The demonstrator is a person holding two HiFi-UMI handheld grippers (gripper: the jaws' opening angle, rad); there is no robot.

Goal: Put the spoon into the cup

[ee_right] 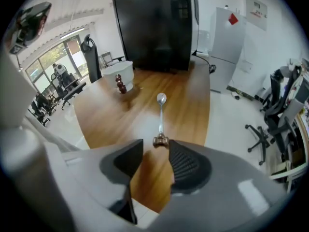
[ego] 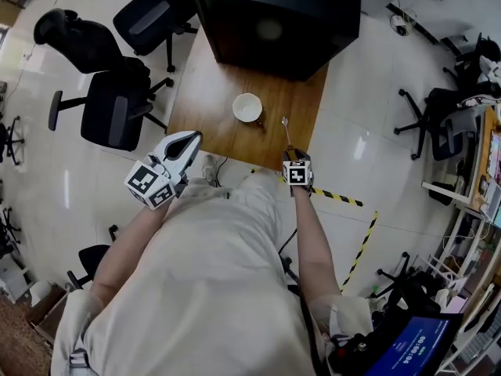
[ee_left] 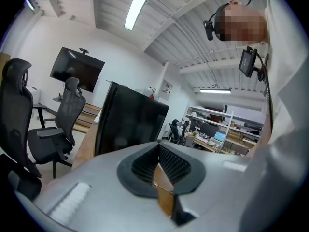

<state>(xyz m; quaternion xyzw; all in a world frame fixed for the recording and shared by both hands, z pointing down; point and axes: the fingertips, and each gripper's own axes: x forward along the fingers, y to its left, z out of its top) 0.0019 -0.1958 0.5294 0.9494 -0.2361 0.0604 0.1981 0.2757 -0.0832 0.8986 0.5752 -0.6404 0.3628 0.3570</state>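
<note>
A metal spoon (ego: 286, 130) lies flat on the wooden table (ego: 211, 92), near its right front corner. To the spoon's left stands the white cup (ego: 247, 106), upright. My right gripper (ego: 292, 155) points steeply down at the spoon's near end. In the right gripper view its jaws stand open (ee_right: 155, 146), and the spoon's brown handle tip (ee_right: 160, 140) sits just between the fingertips, with no pad pressing on it. The spoon's bowl (ee_right: 161, 98) points away, and the cup (ee_right: 118, 70) is far left. My left gripper (ego: 192, 138) hovers off the table's front left edge, with its pads (ee_left: 166, 158) together at the tips and nothing held.
A big black cabinet (ego: 274, 22) fills the back of the table. A small dark brown knobbed thing (ee_right: 120, 83) stands in front of the cup. Black office chairs (ego: 117, 108) stand on the floor at left. Yellow-black tape (ego: 344, 198) marks the floor at right.
</note>
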